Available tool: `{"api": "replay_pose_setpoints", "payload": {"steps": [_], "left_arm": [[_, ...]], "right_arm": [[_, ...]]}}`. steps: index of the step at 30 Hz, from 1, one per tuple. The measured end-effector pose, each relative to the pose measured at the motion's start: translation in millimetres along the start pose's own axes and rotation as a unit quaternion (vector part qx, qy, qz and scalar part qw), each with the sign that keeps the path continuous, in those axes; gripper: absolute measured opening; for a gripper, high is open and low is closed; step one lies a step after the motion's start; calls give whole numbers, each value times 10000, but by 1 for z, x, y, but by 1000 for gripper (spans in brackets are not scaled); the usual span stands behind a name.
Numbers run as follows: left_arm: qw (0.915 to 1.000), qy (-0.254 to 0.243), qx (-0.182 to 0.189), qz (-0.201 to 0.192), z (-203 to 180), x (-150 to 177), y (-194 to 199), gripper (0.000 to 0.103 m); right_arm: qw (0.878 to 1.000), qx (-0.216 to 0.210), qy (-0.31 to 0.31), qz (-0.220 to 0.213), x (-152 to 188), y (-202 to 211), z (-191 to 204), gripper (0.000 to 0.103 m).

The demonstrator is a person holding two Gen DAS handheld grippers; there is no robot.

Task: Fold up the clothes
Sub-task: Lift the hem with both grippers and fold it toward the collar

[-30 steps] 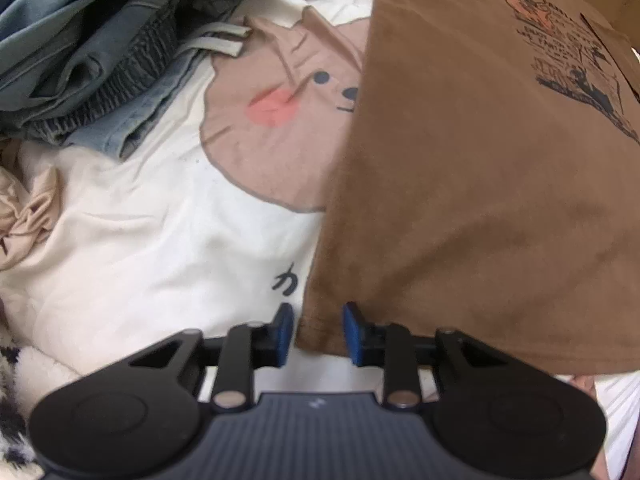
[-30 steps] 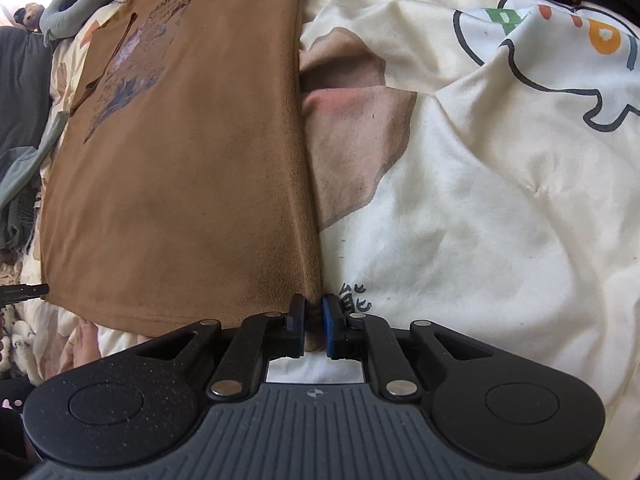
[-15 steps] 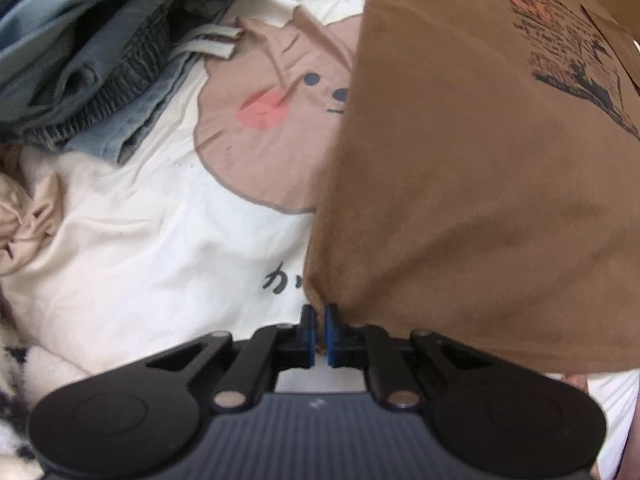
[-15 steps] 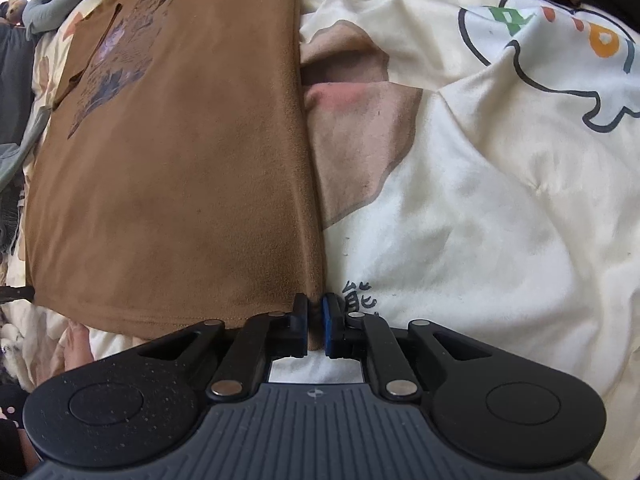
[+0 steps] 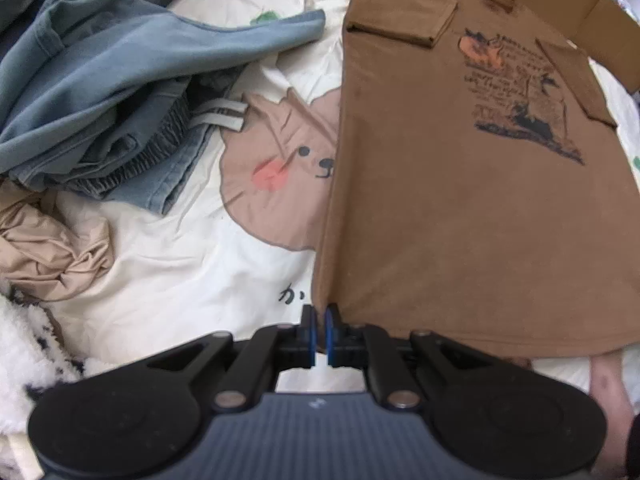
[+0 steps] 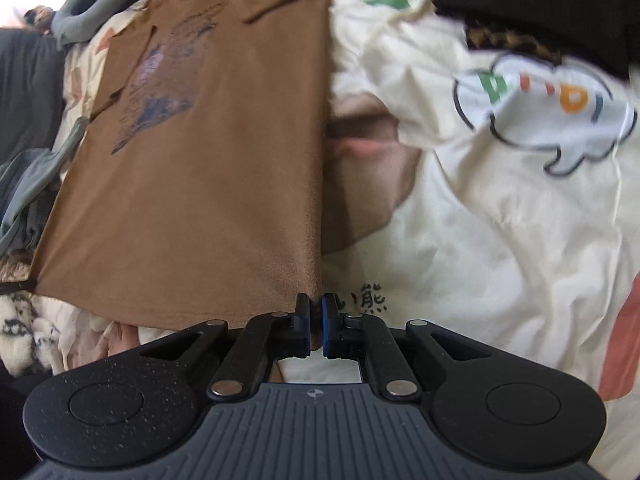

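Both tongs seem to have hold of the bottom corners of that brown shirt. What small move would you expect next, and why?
Probably carry the hem up and forward toward the collar. The left tongs and right tongs are each shut on a bottom corner of the brown shirt, its sleeves already lie folded in, and the body is still full length.

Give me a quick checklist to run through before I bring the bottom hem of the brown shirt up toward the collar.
1. Left gripper pinching the brown T-shirt at its near hem corner: ok, jaws shut on fabric.
2. Right gripper pinching the other hem corner: ok, jaws shut on fabric.
3. Both sleeves folded in over the shirt's front: ok.
4. Shirt body flat, no big wrinkles: ok.
5. Blue clothes pile apart from the shirt: ok, bedsheet shows between them.
6. Nothing caught under the shirt: cannot tell, hidden.
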State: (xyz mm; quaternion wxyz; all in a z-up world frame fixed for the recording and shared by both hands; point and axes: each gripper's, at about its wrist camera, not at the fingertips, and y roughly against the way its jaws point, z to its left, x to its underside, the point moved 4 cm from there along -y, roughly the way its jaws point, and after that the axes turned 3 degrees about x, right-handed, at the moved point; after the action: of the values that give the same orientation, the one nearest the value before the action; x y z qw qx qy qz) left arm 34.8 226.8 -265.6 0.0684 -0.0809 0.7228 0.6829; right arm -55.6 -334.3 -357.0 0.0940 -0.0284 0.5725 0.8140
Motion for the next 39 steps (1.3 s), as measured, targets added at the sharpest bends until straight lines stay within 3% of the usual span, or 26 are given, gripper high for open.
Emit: {"api": "replay_pose_setpoints", "payload": {"steps": [13,31,39], "left_arm": [[9995,241,155,-162,1,9,40,4],[9989,362,303,68,-6,72,60,4],[9990,210,396,4,-12,70,81,4]], "right_arm": [[9994,-35,146,-321,-13,43,8,3],[9988,184,445,19,34,55,-6,3],[9980,182,605,-24,35,76,-8,3]]}}
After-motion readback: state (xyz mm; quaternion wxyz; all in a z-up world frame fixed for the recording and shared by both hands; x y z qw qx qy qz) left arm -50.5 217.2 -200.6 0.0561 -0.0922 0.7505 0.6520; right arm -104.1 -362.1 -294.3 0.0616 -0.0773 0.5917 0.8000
